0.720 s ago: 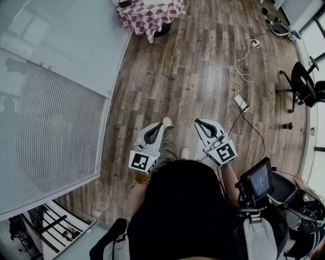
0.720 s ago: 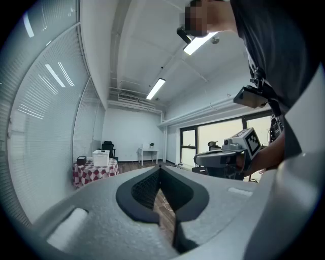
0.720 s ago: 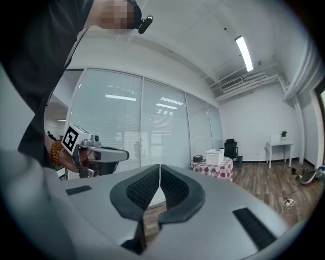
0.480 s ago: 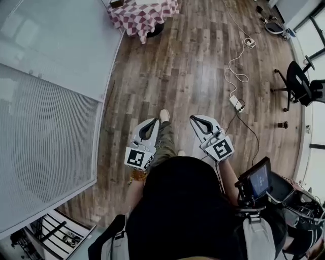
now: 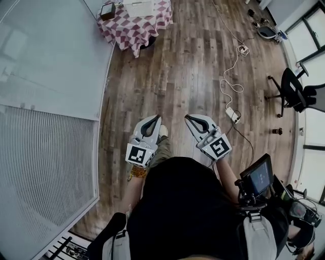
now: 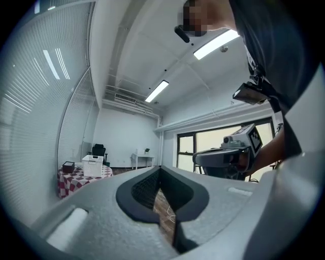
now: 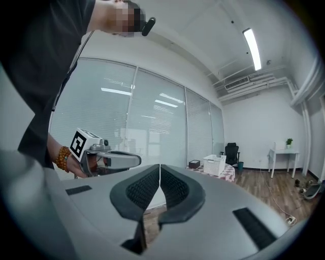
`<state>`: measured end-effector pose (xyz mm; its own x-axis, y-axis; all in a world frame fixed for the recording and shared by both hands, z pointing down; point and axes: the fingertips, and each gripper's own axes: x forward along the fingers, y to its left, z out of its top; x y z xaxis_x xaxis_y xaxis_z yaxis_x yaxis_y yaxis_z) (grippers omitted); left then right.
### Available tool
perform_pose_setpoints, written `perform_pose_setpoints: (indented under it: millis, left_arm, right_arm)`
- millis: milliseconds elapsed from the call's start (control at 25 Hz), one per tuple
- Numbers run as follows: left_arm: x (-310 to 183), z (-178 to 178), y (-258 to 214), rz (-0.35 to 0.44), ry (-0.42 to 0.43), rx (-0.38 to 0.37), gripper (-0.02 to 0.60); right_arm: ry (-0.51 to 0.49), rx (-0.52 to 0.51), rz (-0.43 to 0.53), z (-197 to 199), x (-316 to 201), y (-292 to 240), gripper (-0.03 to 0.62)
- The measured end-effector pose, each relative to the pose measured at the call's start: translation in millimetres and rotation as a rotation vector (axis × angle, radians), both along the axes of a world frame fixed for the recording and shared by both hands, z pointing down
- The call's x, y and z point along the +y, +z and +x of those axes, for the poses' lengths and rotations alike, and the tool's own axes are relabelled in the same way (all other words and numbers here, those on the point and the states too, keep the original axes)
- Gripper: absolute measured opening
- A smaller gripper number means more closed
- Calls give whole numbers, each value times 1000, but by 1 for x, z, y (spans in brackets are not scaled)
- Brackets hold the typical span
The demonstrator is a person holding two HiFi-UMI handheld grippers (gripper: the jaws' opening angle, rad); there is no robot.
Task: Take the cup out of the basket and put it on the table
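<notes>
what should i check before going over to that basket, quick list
1. left tongs empty: ok, shut on nothing.
2. right tongs empty: ok, shut on nothing.
3. basket on the checkered table: ok, in sight.
4. cup in the basket: cannot tell, too far off.
5. basket within reach: not ok, open floor lies between.
6. cable off the path: ok, it lies to the right.

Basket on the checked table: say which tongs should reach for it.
Left, marginally: the left tongs and right tongs are shut, empty, equally far; the basket lies toward the left side.
</notes>
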<state>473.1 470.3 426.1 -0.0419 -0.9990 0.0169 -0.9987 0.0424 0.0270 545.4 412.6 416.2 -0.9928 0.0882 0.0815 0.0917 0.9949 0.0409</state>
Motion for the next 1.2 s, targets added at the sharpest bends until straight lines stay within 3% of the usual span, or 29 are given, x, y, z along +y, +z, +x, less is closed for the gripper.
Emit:
perform_pose_setpoints:
  millis: [280, 520, 960, 1200]
  left_arm:
    - [-30, -87, -6, 19, -11, 9, 6]
    - [-44, -144, -1, 7, -6, 17, 6]
    - [-81, -202, 8, 34, -6, 30, 6]
    - [-101, -227, 15, 19, -53, 41, 6]
  right_arm:
    - [-45, 7, 5, -100, -24, -9, 14]
    - [-49, 10, 18, -161, -40, -12, 14]
    - [-26, 44, 4, -211, -84, 1, 14]
    - [-60, 36, -2, -249, -120, 14, 14]
